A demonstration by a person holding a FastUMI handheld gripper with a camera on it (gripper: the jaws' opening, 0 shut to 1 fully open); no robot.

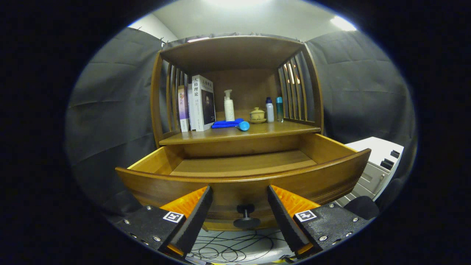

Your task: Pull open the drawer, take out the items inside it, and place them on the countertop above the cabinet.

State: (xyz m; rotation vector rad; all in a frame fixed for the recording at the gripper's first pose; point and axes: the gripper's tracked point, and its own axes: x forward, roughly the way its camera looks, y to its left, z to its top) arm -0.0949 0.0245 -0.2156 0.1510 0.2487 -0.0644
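We see the wooden drawer pulled well out of the cabinet, its bare floor showing inside and its curved front panel facing us. A dark round knob sticks out low on that front, and it sits in the gap between the fingers of our gripper, which are spread wide and hold nothing, neither one touching the knob. On the countertop above the drawer lies a blue item on its side, just ahead of a white pump bottle. Left of these stand a few upright books; to the right sit a small lidded ceramic pot and two slim bottles. Beyond the drawer's right corner we see a pale grey cabinet, and cables lie tangled on the floor below the knob
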